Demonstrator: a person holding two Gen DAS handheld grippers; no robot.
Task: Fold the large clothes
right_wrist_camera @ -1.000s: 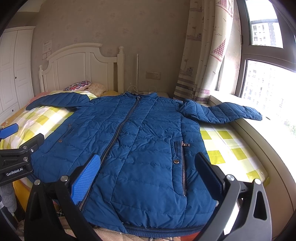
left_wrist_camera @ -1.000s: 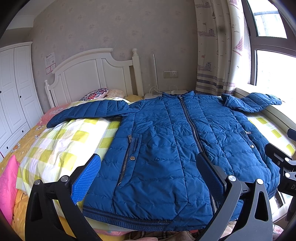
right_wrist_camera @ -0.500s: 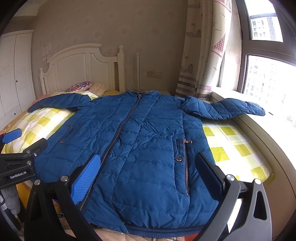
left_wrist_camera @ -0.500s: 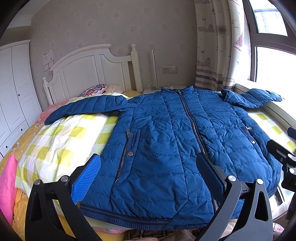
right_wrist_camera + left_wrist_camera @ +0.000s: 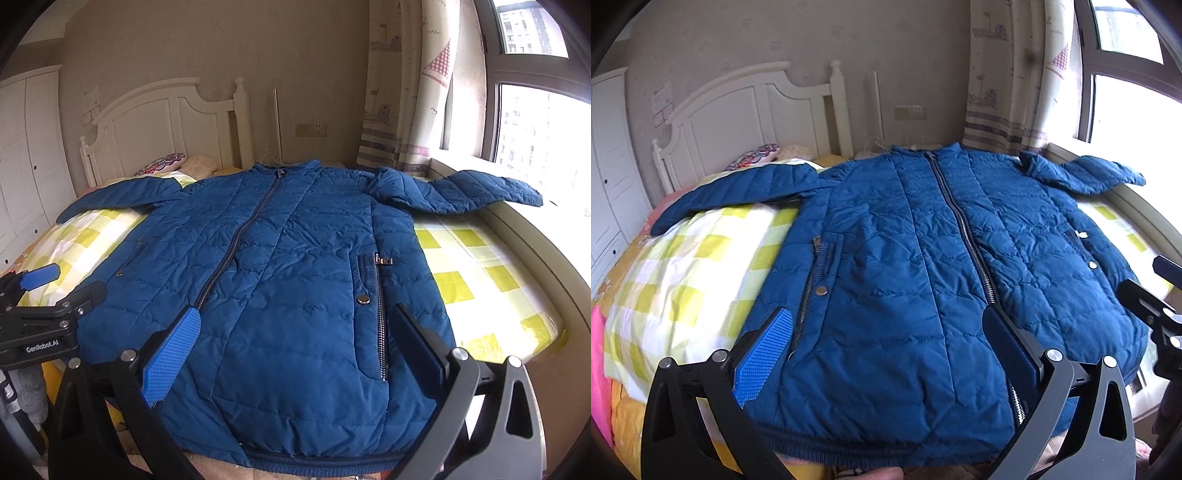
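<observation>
A blue quilted jacket (image 5: 905, 258) (image 5: 295, 266) lies flat and zipped on the bed, collar toward the headboard, hem nearest me. Its left sleeve (image 5: 738, 188) stretches across the checked cover; its right sleeve (image 5: 454, 190) reaches onto the window ledge. My left gripper (image 5: 886, 350) hovers open above the hem's left half, nothing between its fingers. Over the hem's right half my right gripper (image 5: 295, 350) also stands open and holds nothing. Each gripper shows at the edge of the other's view: the right gripper (image 5: 1156, 306), the left gripper (image 5: 48, 295).
The bed has a yellow-and-white checked cover (image 5: 683, 280) (image 5: 480, 273) and a white headboard (image 5: 753, 110). Pillows (image 5: 177, 164) lie at the head. A white wardrobe (image 5: 609, 177) stands left; a window ledge (image 5: 535, 236) and curtain (image 5: 399, 92) run along the right.
Both grippers have moved forward and slightly lower toward the jacket's hem, so the jacket looms larger. The jacket itself has not moved, and both grippers stay open.
</observation>
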